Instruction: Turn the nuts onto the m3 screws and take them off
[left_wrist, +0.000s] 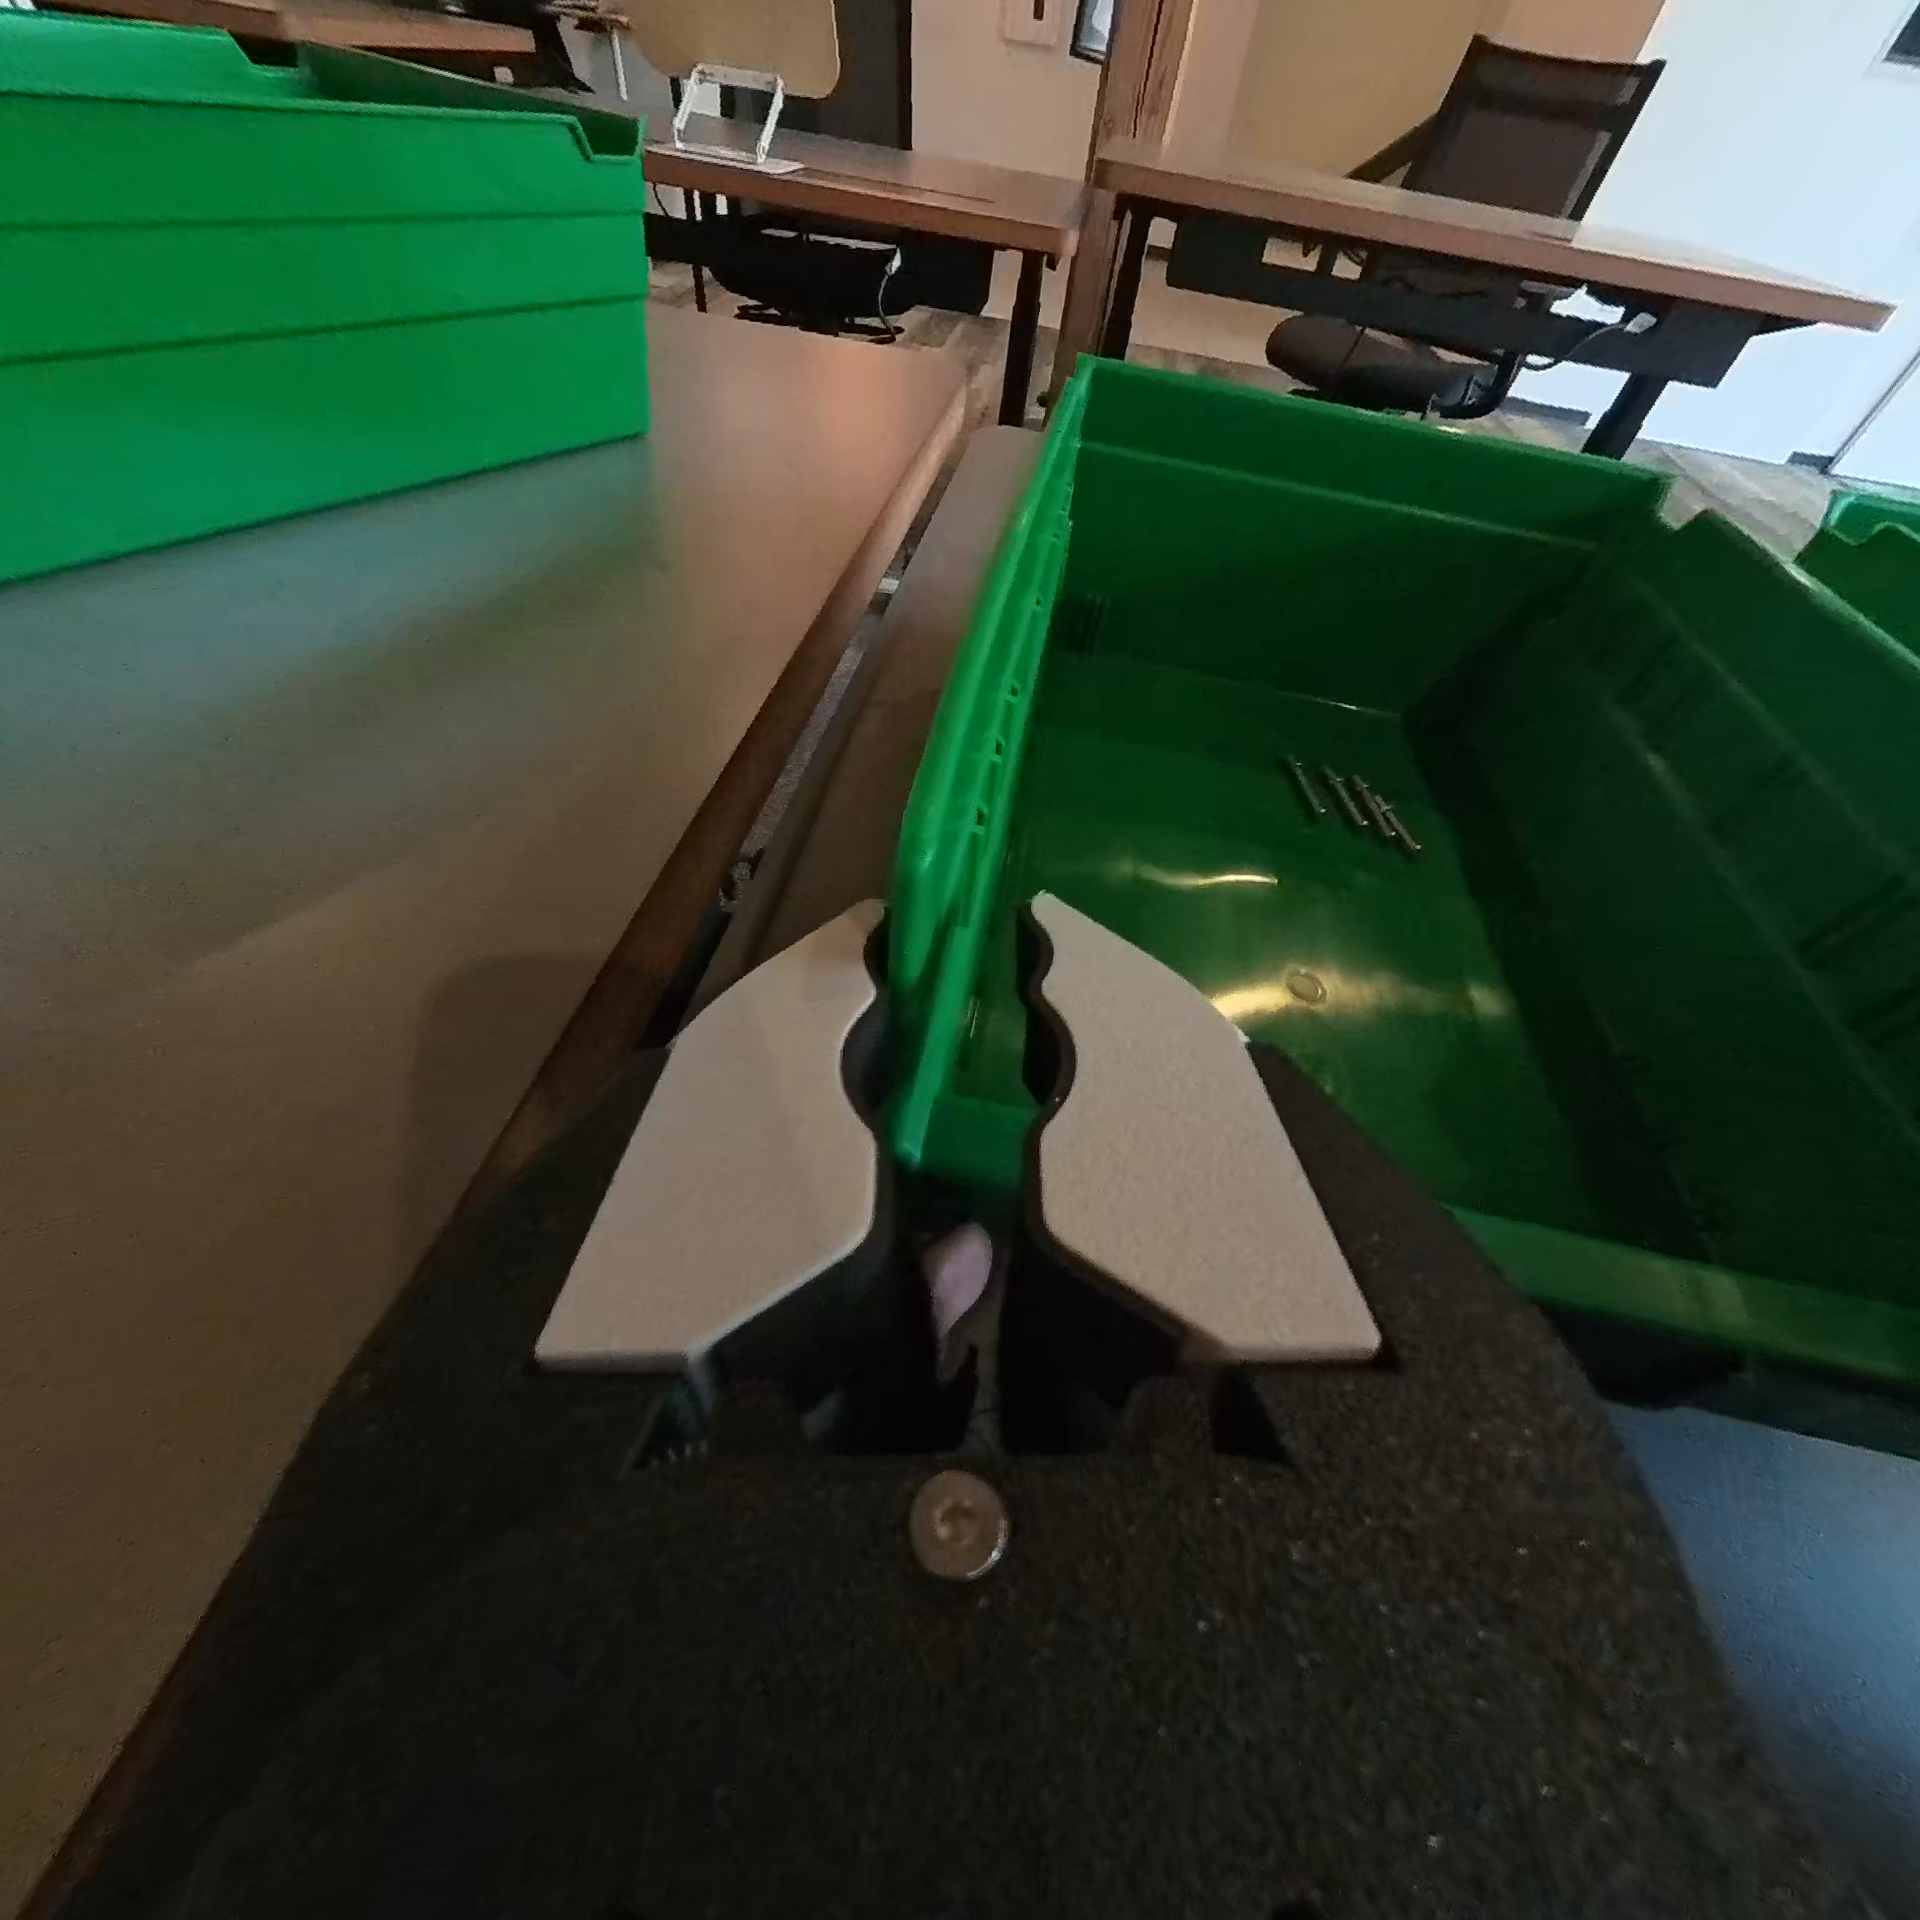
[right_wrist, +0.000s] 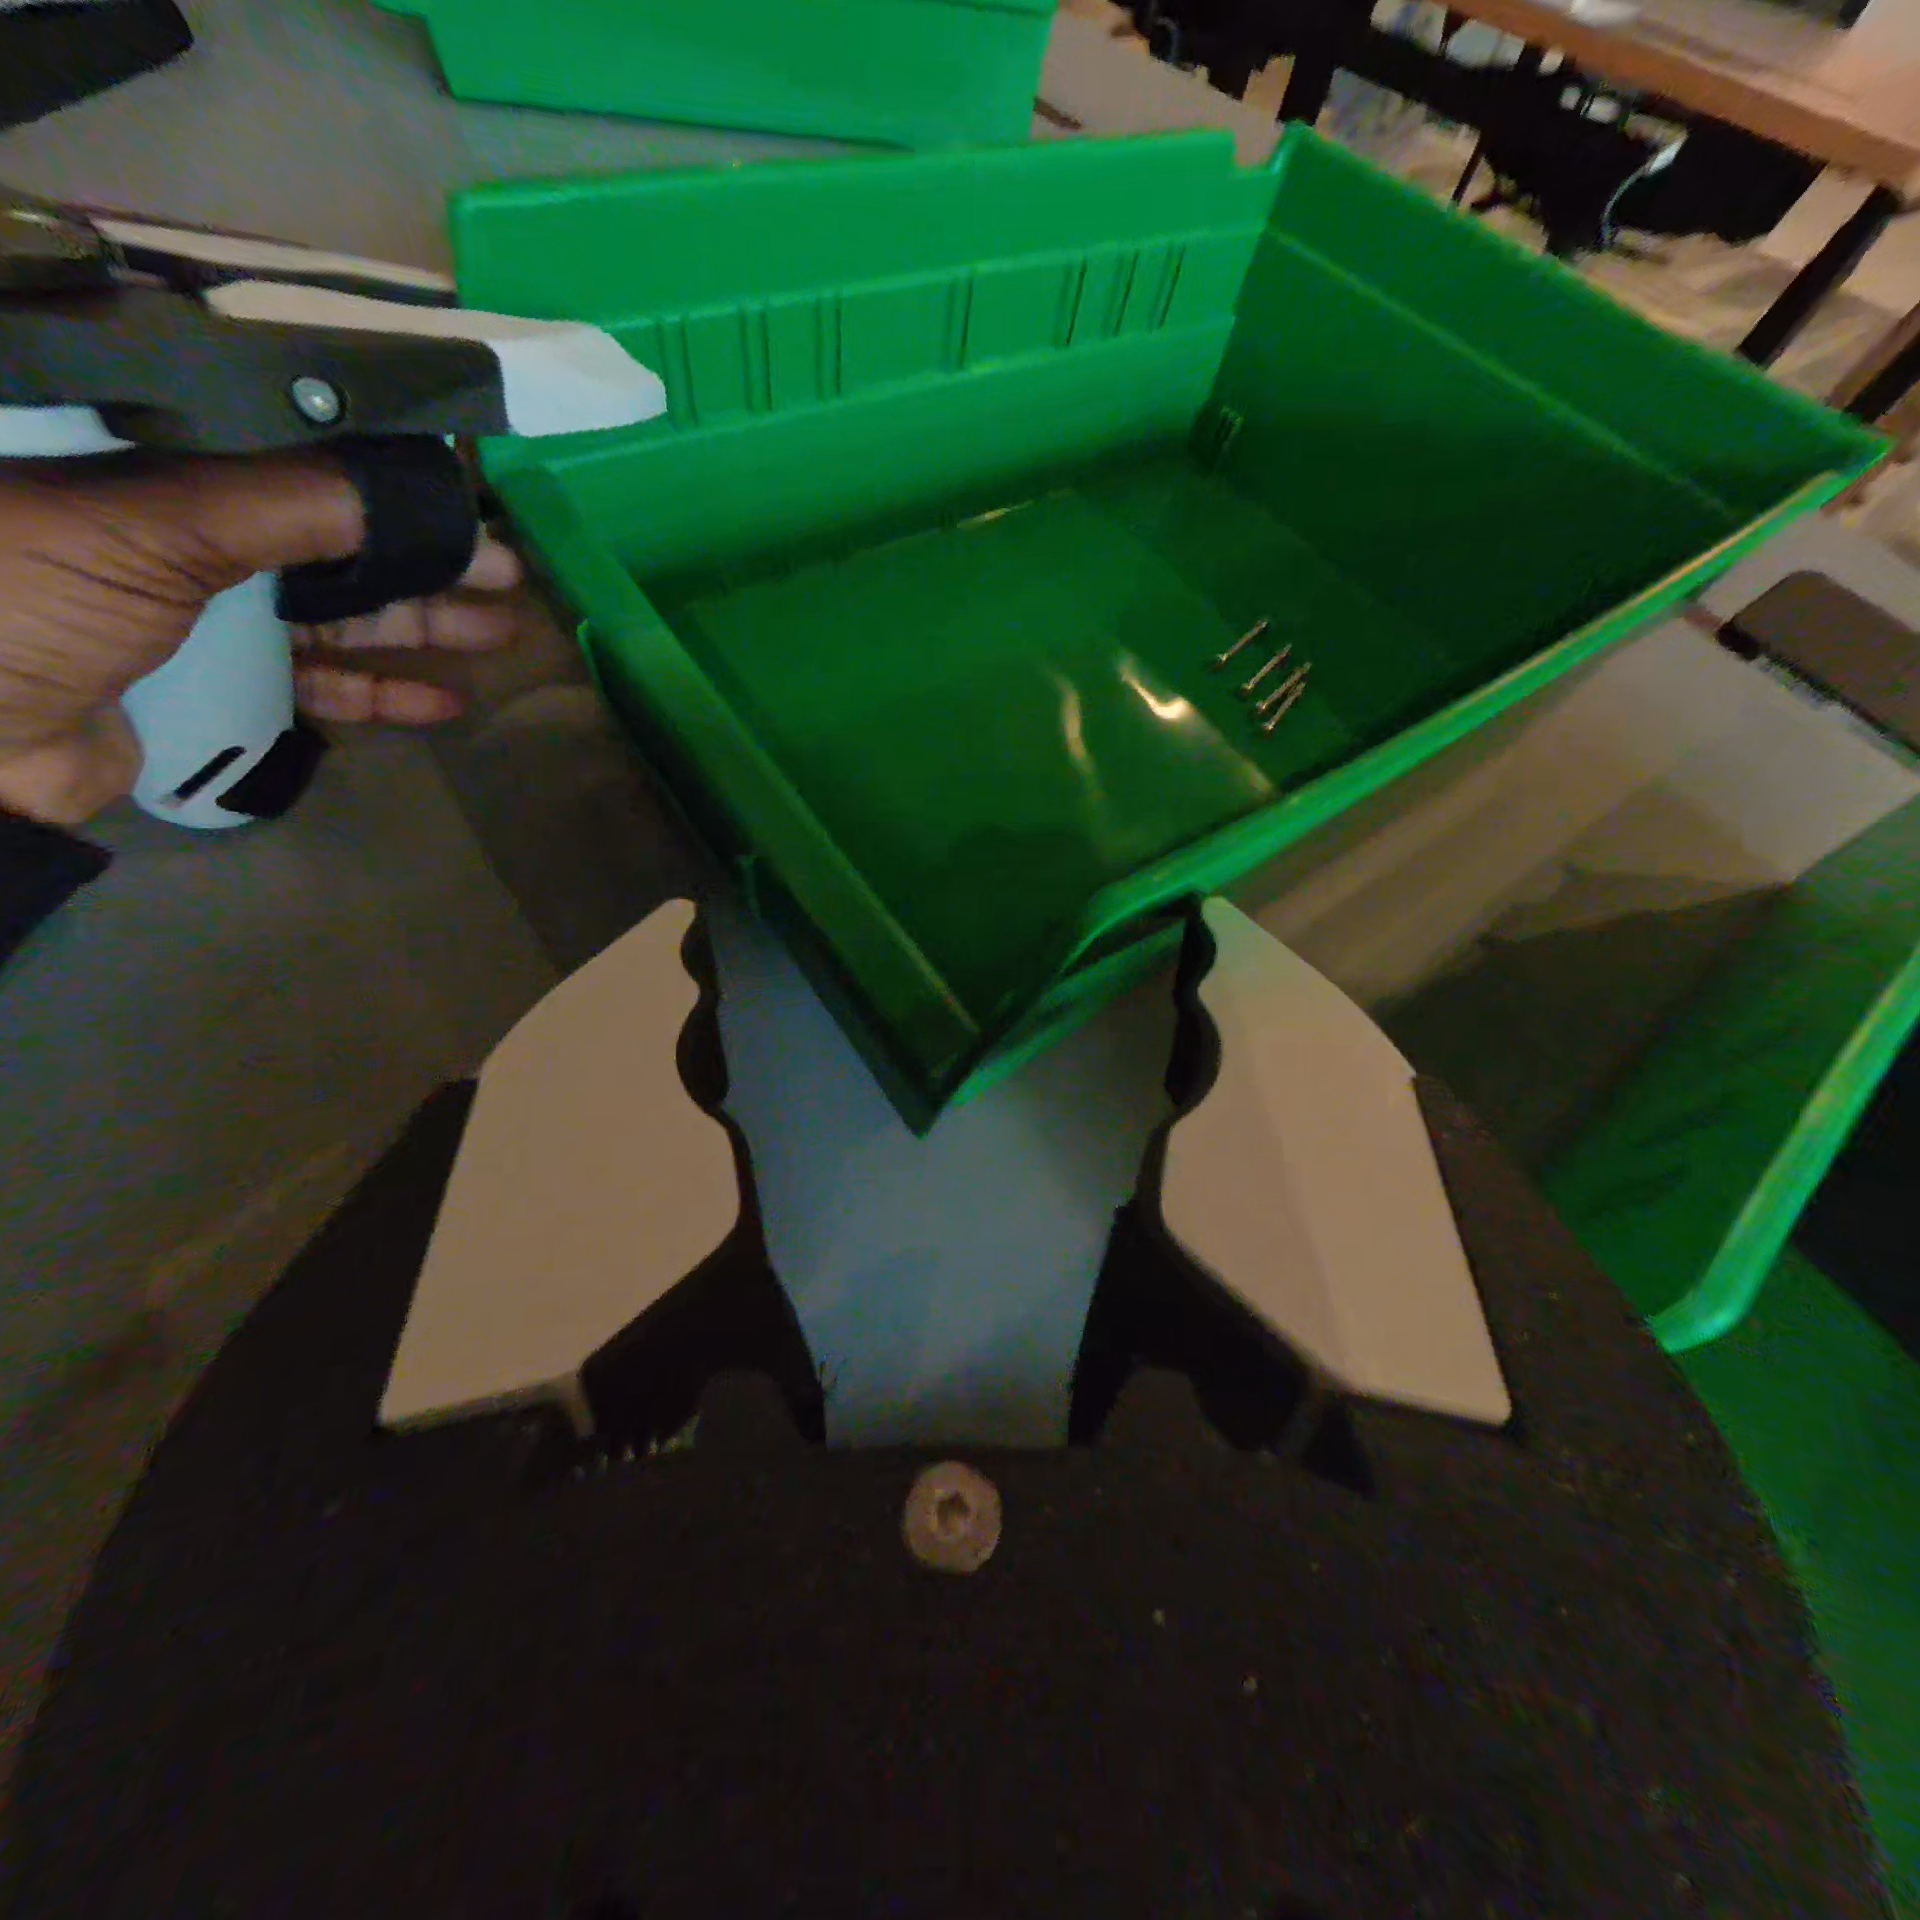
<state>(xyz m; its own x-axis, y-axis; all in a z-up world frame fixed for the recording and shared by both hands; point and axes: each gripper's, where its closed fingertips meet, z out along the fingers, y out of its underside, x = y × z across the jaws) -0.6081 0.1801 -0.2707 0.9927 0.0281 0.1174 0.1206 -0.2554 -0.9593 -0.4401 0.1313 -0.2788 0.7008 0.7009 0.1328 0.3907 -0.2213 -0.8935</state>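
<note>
Screws (left_wrist: 1349, 814) lay in a tight parallel row on the floor of the open green bin (left_wrist: 1351, 488), toward its right wall, well apart from both grippers; in the right wrist view the same row (right_wrist: 1262, 675) sat near the right rim. They looked thin, dark grey and metallic, with small heads. Whether nuts sat on them was too small to tell. A small round mark (left_wrist: 1305, 985) showed on the glossy bin floor, nearer the left gripper; its nature could not be told. Surroundings: a stack of green bins (left_wrist: 312, 291) stood to the left on the grey-brown table (left_wrist: 364, 831), another green bin's rim (right_wrist: 1787, 1164) lay to the right, and desks with an office chair (left_wrist: 1496, 156) stood behind. The bin's left wall (left_wrist: 966, 831) rose between the left gripper and the screws. Left gripper (left_wrist: 954, 914) straddled that wall with a narrow opening: its left finger (left_wrist: 758, 1122) sat outside the bin, close against the wall, its right finger inside with a visible gap, so nothing was clamped. A hand (right_wrist: 156, 613) gripped its white and black handle. Right gripper (right_wrist: 948, 909) stood wide open at the bin's near corner (right_wrist: 925, 1101), the corner lying between the fingers, with open space beside its left finger (right_wrist: 582, 1174); nothing was held.
</note>
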